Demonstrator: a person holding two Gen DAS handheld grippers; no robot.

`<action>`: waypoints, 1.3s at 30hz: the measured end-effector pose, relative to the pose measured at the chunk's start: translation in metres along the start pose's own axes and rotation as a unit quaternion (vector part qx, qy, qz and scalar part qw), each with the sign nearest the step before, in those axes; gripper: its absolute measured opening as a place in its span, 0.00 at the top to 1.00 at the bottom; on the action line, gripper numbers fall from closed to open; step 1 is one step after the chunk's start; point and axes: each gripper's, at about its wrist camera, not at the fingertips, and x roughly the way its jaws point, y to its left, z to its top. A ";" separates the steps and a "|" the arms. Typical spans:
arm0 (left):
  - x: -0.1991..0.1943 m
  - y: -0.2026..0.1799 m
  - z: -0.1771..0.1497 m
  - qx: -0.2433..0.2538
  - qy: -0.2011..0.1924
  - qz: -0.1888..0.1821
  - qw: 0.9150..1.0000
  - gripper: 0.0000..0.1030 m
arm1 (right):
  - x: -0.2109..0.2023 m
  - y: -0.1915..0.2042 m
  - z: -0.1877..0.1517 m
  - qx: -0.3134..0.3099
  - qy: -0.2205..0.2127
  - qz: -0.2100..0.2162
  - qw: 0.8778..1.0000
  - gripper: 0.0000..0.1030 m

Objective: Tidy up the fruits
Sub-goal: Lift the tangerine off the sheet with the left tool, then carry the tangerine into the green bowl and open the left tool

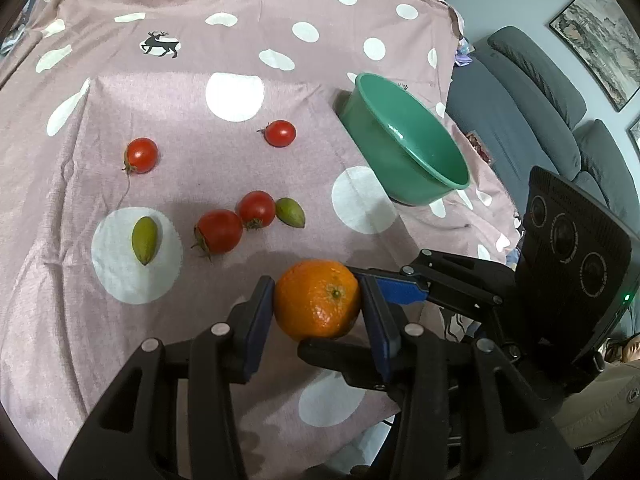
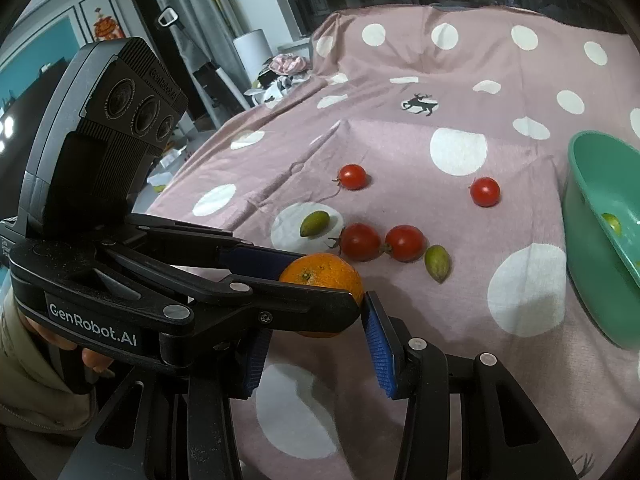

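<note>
A pink polka-dot cloth (image 1: 168, 92) (deer-printed) carries four tomatoes (image 1: 141, 155), two green fruits (image 1: 145, 240) and a green bowl (image 1: 404, 140).

Bare cloth (image 1: 280, 32) beyond scattered tomatoes (image 1: 218, 231)

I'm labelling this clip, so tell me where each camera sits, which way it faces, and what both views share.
Left wrist: on the left gripper, looking down along its fingers at the held orange; right gripper and a sleeve show.
Right wrist: on the right gripper, facing down over the cloth; left gripper crosses.
Shared: orange, four tomatoes, green bowl.
</note>
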 end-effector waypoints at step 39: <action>0.029 -0.066 0.063 0.090 -0.013 -0.003 0.996 0.58 | -0.054 -0.045 0.013 0.027 -0.083 -0.061 0.994 0.55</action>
